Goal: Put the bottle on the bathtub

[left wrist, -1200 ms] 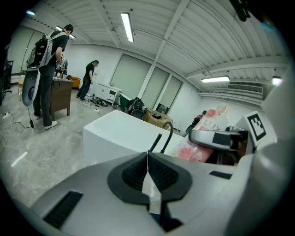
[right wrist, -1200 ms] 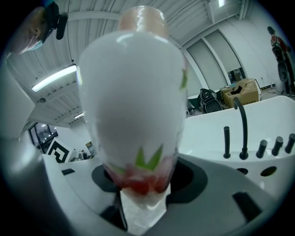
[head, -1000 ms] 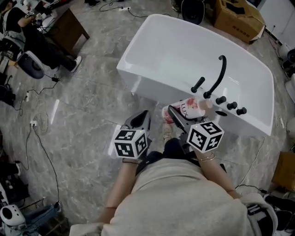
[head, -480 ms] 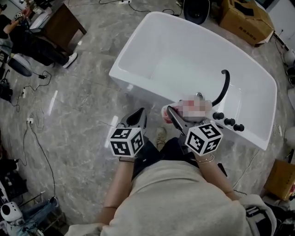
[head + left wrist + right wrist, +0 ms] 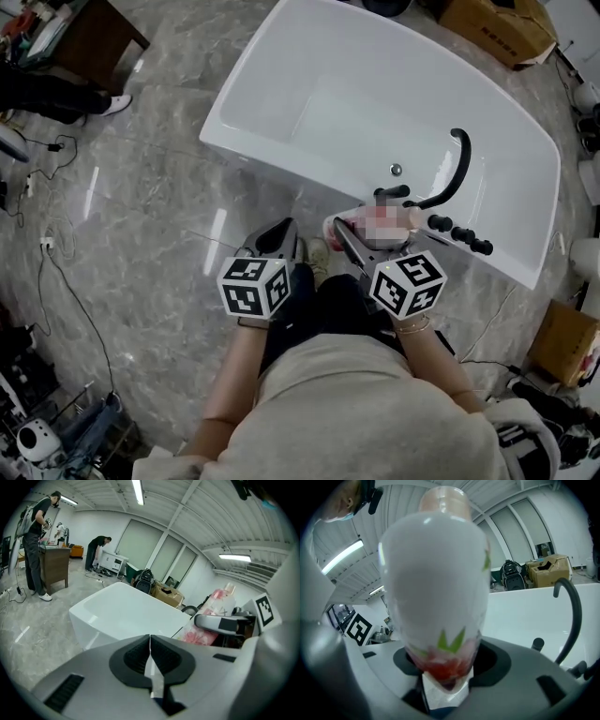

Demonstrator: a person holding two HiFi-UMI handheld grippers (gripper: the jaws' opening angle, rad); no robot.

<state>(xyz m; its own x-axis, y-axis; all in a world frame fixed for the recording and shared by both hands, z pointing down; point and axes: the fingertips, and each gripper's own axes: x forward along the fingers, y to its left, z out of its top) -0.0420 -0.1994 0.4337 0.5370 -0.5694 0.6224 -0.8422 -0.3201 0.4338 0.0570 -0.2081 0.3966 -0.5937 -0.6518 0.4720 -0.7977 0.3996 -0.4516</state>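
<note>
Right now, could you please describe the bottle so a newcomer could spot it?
Find the white bathtub, then the black tap on its near rim. Beside it, the right gripper clamps the bottle: white, pink-flowered, peach-capped, the only colourful thing there.

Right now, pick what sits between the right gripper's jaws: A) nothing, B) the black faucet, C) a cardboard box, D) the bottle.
D: the right gripper view shows the right gripper clamped on the base of the bottle.
</note>
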